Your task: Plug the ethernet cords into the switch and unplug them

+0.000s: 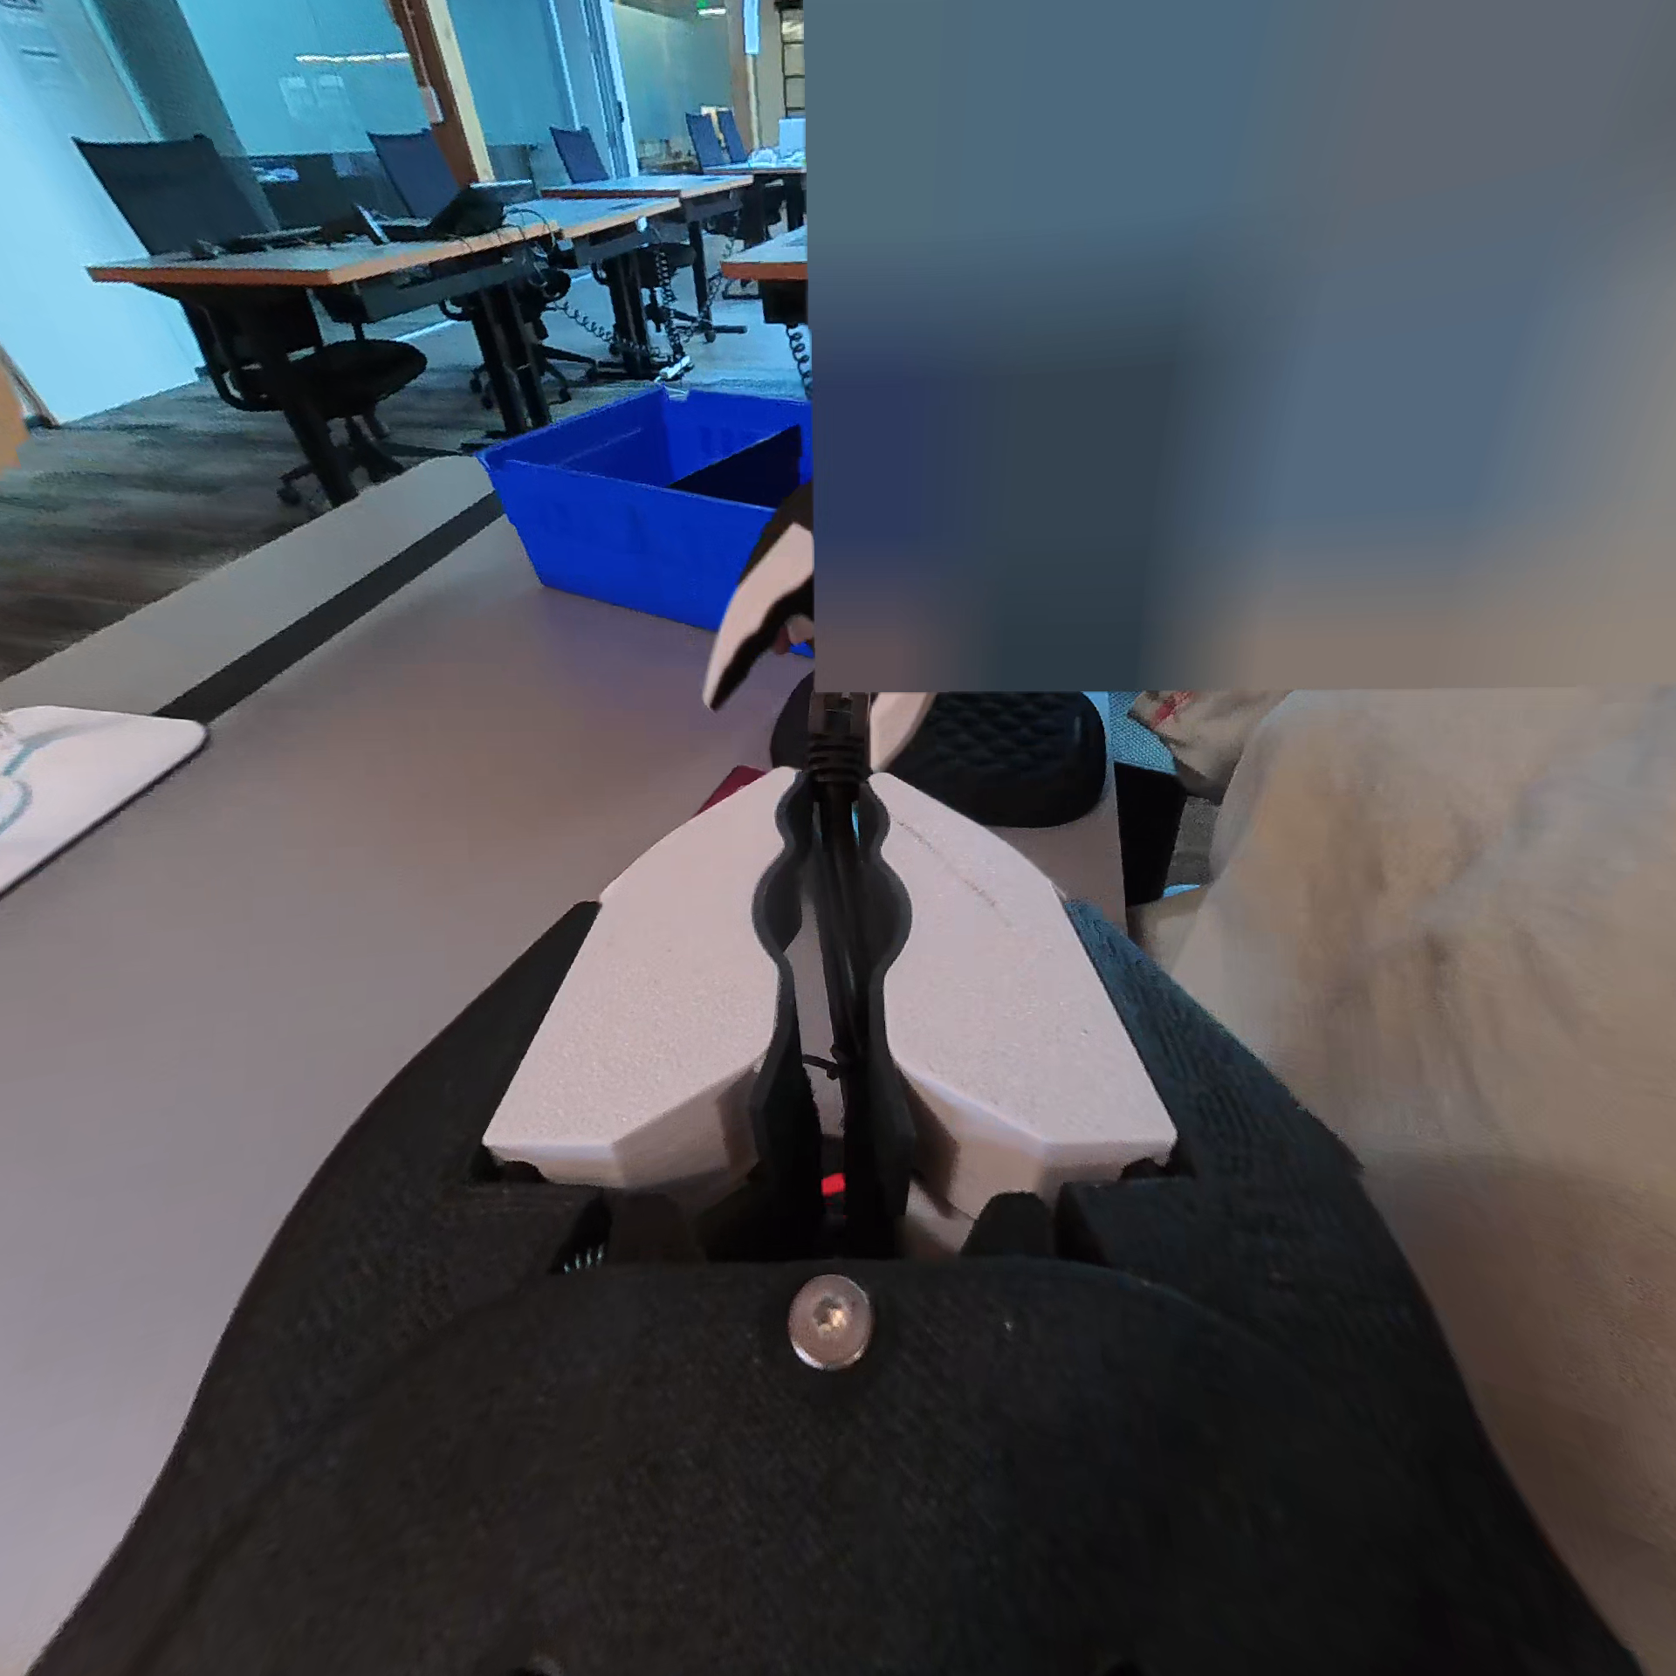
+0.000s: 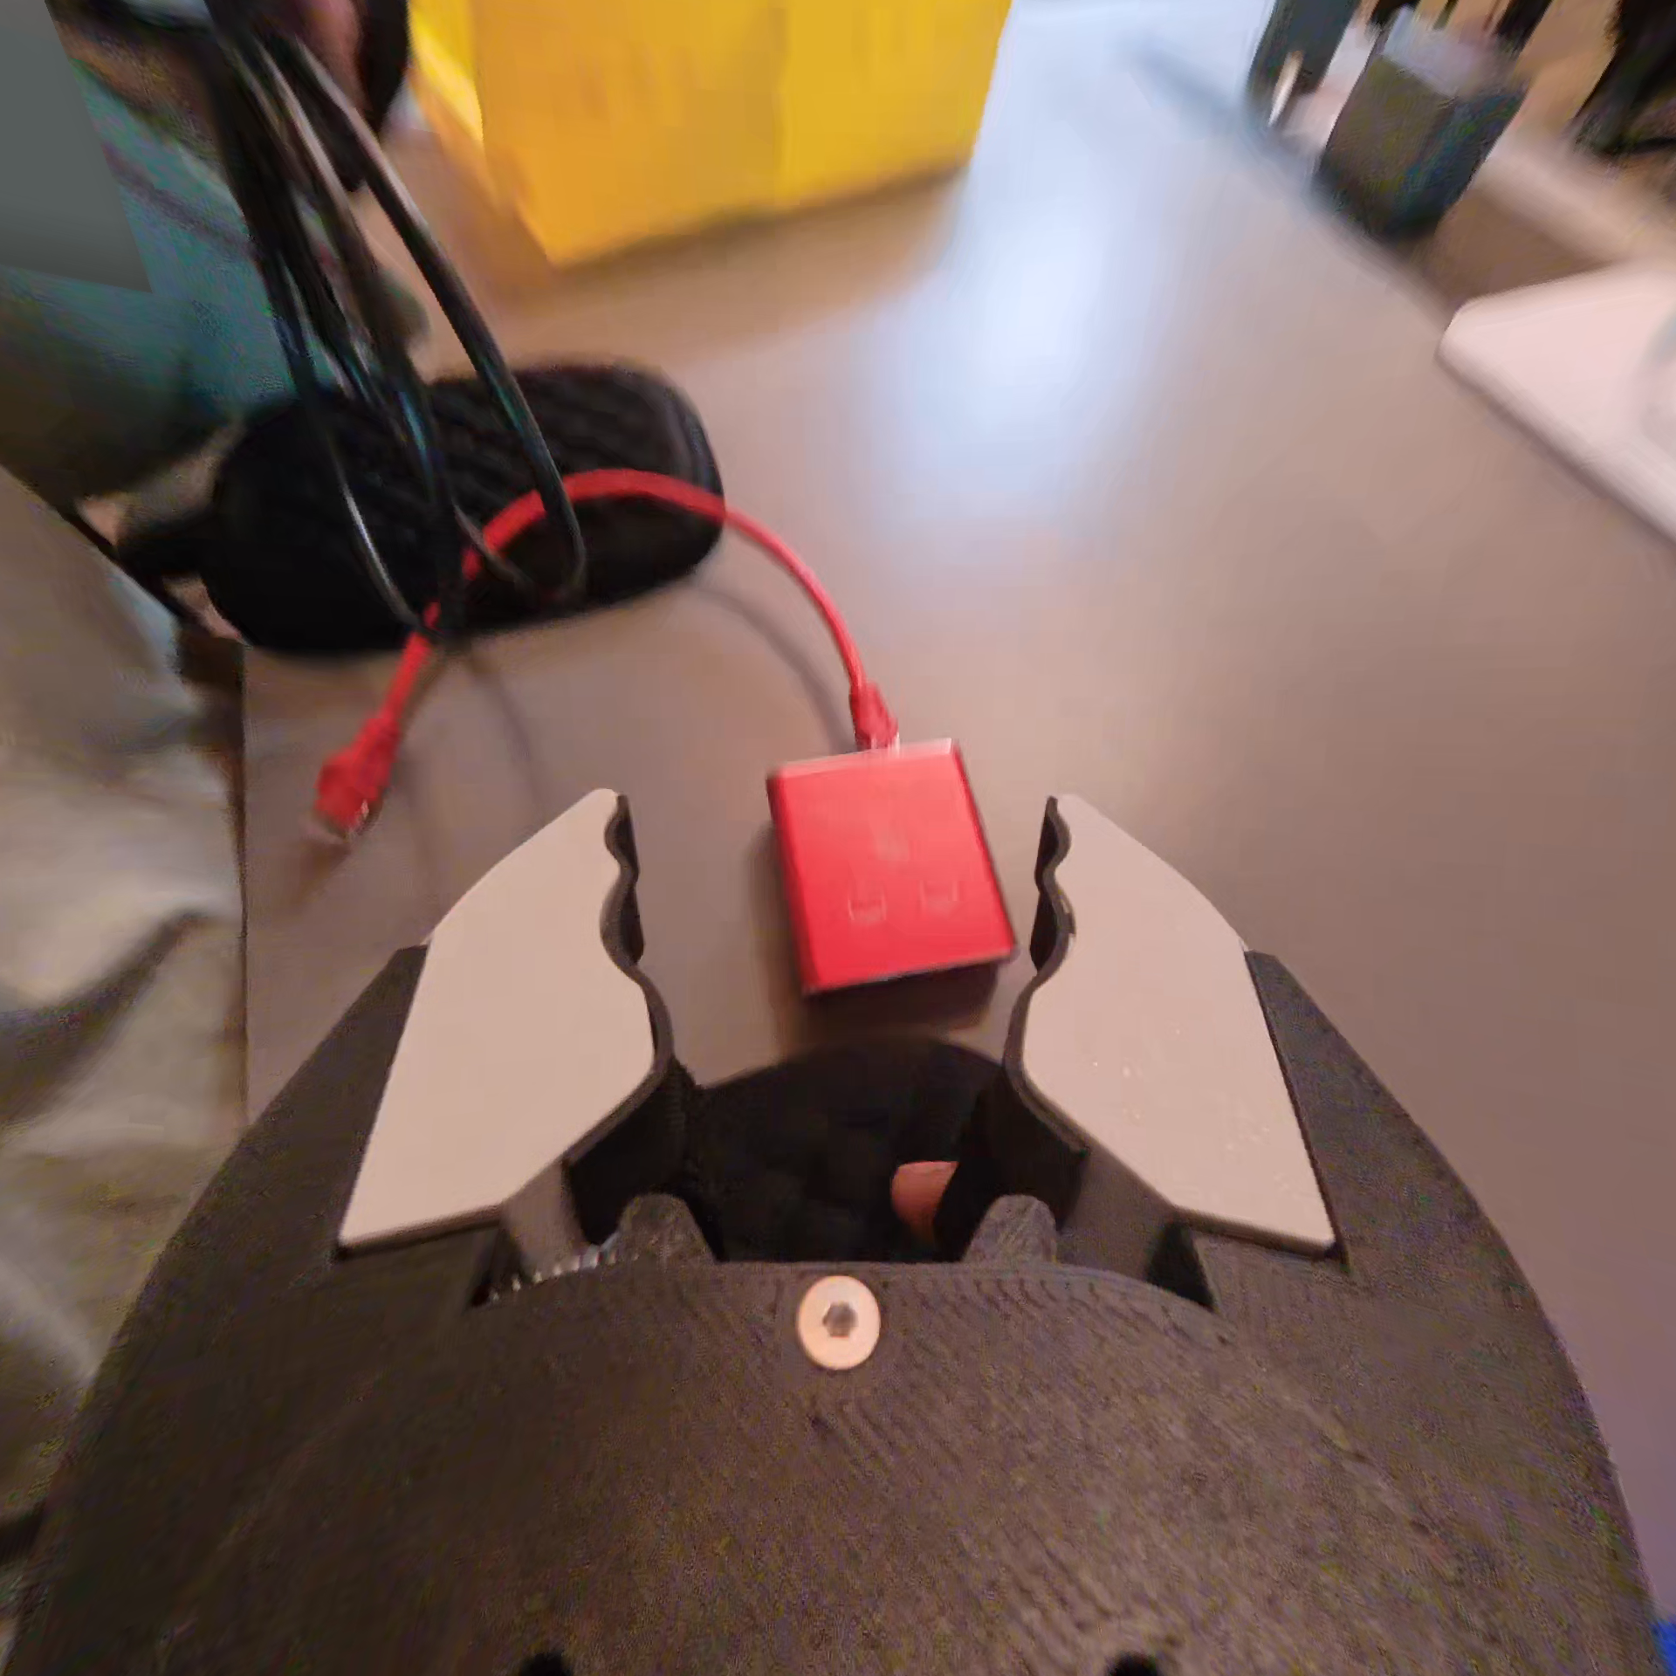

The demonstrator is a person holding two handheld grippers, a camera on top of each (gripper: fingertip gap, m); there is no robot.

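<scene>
The red switch [image 2: 889, 866] lay flat on the grey table [image 2: 1224, 635], between the spread fingers of the right gripper [image 2: 839, 893] and nearer the right-hand one, touching neither. A red ethernet cord [image 2: 798, 580] was plugged into the switch's far edge, arced away to the left and came back down, its free plug [image 2: 349, 789] resting on the table near the edge, well left of the switch. The black ethernet cord [image 1: 839, 898] was pinched in the left gripper [image 1: 833, 789], fingers pressed together on it, with its booted plug [image 1: 834, 739] sticking out past the tips. In the right wrist view, loops of that black cord hung at the upper left, in front of a black quilted pouch [image 2: 599, 435] lying on the table beyond the red cord. A yellow bin [image 2: 725, 118] stood farther back, blurred. In the left wrist view, a blue bin [image 1: 626, 517] sat on the table ahead, a white pad [image 1: 82, 780] at the far left edge, and office desks and chairs [image 1: 363, 272] beyond. The right gripper's white fingertips showed just past the black plug, partly hidden by the blur patch.
</scene>
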